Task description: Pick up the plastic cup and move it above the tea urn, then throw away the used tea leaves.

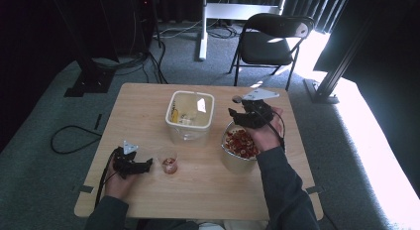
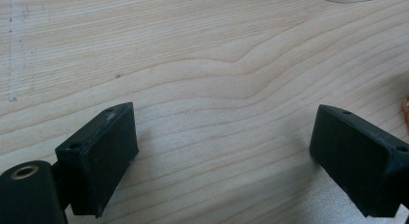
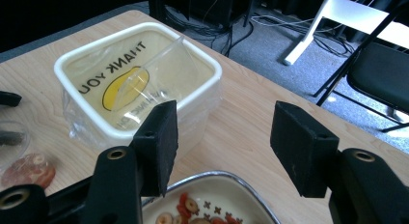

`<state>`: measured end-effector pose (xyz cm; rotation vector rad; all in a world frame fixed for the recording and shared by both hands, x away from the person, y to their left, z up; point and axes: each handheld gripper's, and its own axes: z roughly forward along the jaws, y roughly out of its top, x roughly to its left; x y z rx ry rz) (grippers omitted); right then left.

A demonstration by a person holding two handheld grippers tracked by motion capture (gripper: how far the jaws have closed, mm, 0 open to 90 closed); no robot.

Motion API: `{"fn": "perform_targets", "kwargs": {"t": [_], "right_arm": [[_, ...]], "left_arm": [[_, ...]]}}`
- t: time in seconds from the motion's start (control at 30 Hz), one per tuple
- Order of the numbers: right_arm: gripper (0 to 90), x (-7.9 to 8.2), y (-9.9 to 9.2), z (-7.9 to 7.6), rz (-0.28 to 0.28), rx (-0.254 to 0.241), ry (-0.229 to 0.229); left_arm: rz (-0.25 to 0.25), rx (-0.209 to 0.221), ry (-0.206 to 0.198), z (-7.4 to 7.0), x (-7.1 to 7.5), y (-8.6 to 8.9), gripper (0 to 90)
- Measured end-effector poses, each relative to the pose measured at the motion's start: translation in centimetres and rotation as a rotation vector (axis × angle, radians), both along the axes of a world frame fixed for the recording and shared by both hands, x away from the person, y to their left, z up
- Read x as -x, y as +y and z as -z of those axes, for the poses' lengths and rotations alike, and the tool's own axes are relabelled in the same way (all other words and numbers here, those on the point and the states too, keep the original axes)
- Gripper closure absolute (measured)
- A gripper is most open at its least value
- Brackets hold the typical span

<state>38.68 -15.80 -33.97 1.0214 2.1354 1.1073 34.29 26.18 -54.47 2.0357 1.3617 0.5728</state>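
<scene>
Wooden surface (image 2: pixel 207 64) lies bare between the wide-open left tongs (image 2: pixel 222 151). Right tongs (image 3: pixel 222 142), parted and empty, hover over the snack bowl (image 3: pixel 212 204) beside a lettered tub (image 3: pixel 140 74); the high view adds a small cup (image 1: pixel 169 163).

A round metal-rimmed bowl (image 1: pixel 239 149) sits right of centre in the high view, heaped with small red and cream pieces; its far rim also curves along the bottom centre of the right gripper view. A small clear plastic cup (image 1: pixel 169 162), upright and holding a little reddish content, stands lower centre-left in the high view, well apart from the bowl.
</scene>
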Motion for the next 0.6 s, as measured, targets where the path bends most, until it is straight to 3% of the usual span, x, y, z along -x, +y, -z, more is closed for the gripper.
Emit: {"fn": "perform_targets", "kwargs": {"t": [0.23, 0.4, 0.6], "right_arm": [[41.3, 0.8, -0.7, 0.4, 0.009, 0.002, -0.002], [40.2, 2.3, -1.9, 0.9, 0.019, 0.0, -0.006], [39.7, 4.6, -3.3, 1.9, 0.021, -0.007, -0.021]], "left_arm": [[0.001, 0.002, -0.001, 0.0, 0.1, 0.0, 10.6], [0.011, 0.002, -0.004, -0.1, 0.4, 0.1, 15.5], [0.11, -0.006, 0.02, -0.3, 0.9, -0.8, 15.6]]}}
